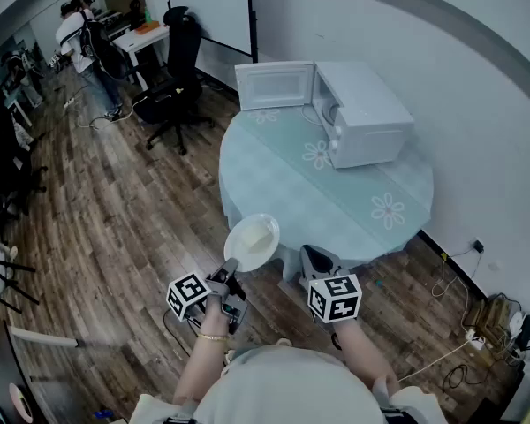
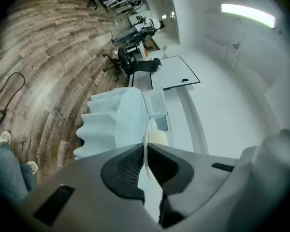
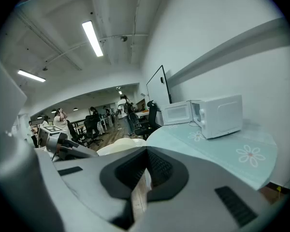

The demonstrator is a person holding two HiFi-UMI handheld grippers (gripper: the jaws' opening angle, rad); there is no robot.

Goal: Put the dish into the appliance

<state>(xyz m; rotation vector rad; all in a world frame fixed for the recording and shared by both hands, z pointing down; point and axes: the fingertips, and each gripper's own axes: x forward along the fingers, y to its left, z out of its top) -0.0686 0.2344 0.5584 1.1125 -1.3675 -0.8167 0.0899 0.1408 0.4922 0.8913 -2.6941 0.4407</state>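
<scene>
Round clothed table [image 1: 278,193]; open microwave [image 1: 367,113] on top.

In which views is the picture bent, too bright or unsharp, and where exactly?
Head view: evenly lit and sharp on the microwave, but the wall curves toward the edges. Left gripper view: strong fisheye, dark corners, and the ceiling lamp burns out. Right gripper view: dark corners too, a bright lamp strip, microwave clear.

Nothing legible from my end. The only markings I see are the black-and-white square patterns on the cubes of the left gripper [image 1: 232,268] and right gripper [image 1: 310,254]; those are codes, not letters or digits. Any print on the microwave [image 1: 362,113] is too small to read.
</scene>
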